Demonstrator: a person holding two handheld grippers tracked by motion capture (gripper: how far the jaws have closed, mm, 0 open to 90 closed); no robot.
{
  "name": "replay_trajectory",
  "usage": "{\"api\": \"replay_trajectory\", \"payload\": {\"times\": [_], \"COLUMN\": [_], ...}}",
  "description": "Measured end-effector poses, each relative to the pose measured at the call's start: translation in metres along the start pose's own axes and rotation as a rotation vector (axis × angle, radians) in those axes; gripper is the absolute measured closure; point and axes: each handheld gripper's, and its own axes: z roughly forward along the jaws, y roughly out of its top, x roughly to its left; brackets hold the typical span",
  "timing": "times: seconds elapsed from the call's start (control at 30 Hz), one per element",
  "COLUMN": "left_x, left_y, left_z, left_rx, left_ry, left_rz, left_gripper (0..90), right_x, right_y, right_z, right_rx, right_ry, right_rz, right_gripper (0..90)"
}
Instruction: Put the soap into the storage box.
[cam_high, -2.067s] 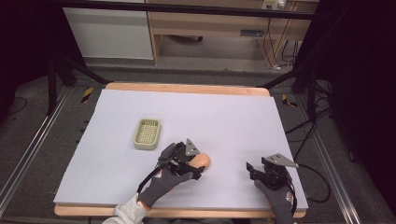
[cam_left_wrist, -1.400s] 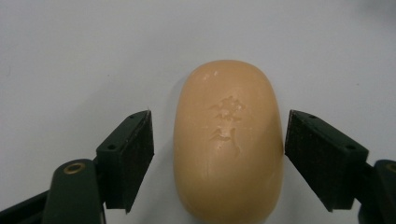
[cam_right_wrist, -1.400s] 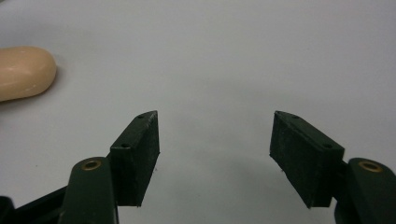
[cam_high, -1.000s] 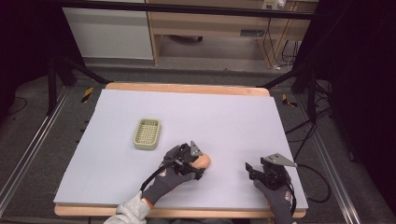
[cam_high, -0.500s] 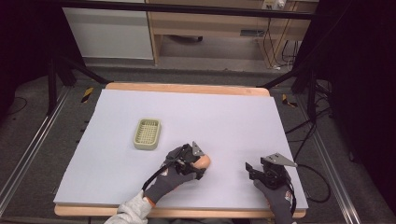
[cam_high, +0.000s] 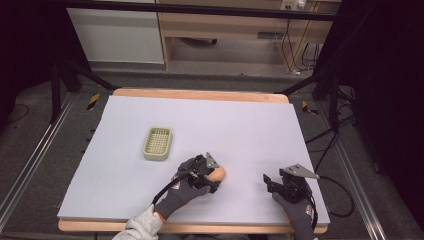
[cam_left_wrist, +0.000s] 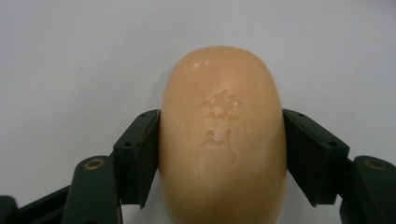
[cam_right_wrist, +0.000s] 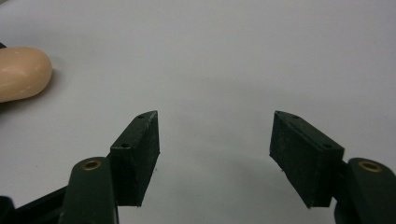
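On the pale grey table (cam_high: 240, 120), near its front edge and a little left of the middle, lies a peach-coloured bar of soap (cam_high: 218, 173), and the left gripper (cam_high: 210, 172) has it clamped between its two black jaws. The jaws have just been closing, and in the left gripper view the pads press flat against both long sides of the soap (cam_left_wrist: 222, 135), which rises between them with its rounded far end pointing away from the camera (a faint stamped mark shows on its upper face). The soap rests on the table surface (cam_left_wrist: 70, 60) under the grip. A gloved hand with a light sleeve holds that gripper, reaching in from the bottom of the high view. To the right, well apart from the soap, the right gripper (cam_high: 272, 182) sits low over the table near the front right corner, its jaws spread wide with nothing between them; the right gripper view shows bare table (cam_right_wrist: 233, 56) in the gap (cam_right_wrist: 215, 154), and the end of the soap (cam_right_wrist: 21, 72) off at the left edge. Farther back on the table and left of the soap stands a small pale green basket (cam_high: 157, 143), near the left gripper but not touching it.
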Motion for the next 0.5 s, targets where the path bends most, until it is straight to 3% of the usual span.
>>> {"api": "replay_trajectory", "payload": {"times": [0.5], "left_x": [0.006], "left_y": [-0.002], "left_z": [-0.023], "left_rx": [-0.046], "left_ry": [-0.008], "left_rz": [-0.026], "left_gripper": [31.7], "right_x": [0.0], "right_y": [0.0], "right_z": [-0.001], "right_rx": [0.001], "right_ry": [0.001], "right_rz": [0.007], "right_gripper": [33.1]}}
